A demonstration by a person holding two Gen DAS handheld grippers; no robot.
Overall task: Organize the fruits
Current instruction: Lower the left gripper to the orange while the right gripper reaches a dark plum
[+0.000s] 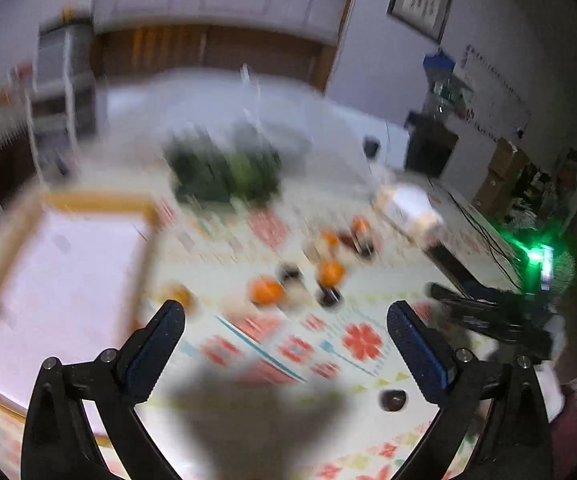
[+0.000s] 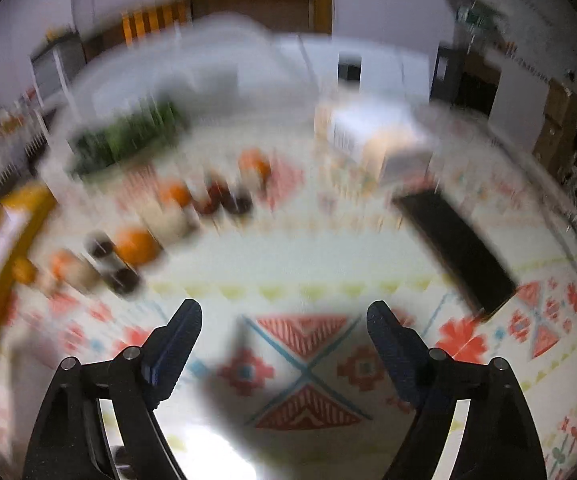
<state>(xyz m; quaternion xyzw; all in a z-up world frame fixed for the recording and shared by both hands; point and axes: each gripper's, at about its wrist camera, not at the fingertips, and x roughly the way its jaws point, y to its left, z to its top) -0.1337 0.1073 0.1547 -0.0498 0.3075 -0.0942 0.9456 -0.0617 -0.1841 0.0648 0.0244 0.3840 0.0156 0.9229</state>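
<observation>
Both views are blurred! The left gripper (image 1: pixel 286 320) hangs wide apart, nothing between its fingers, over the patterned tablecloth (image 1: pixel 362 340). The right gripper (image 2: pixel 284 320) is spread too, holding nothing. Ahead of the left gripper sit the oranges (image 1: pixel 266 291) mixed with dark round fruits (image 1: pixel 330 295); one dark fruit (image 1: pixel 393 399) lies alone nearer. A wooden-rimmed tray (image 1: pixel 68 272) sits left of the oranges, a green basket (image 1: pixel 224 172) beyond them.

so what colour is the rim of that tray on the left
Yellow-orange rim around a white inside, clearest in the left wrist view.
</observation>
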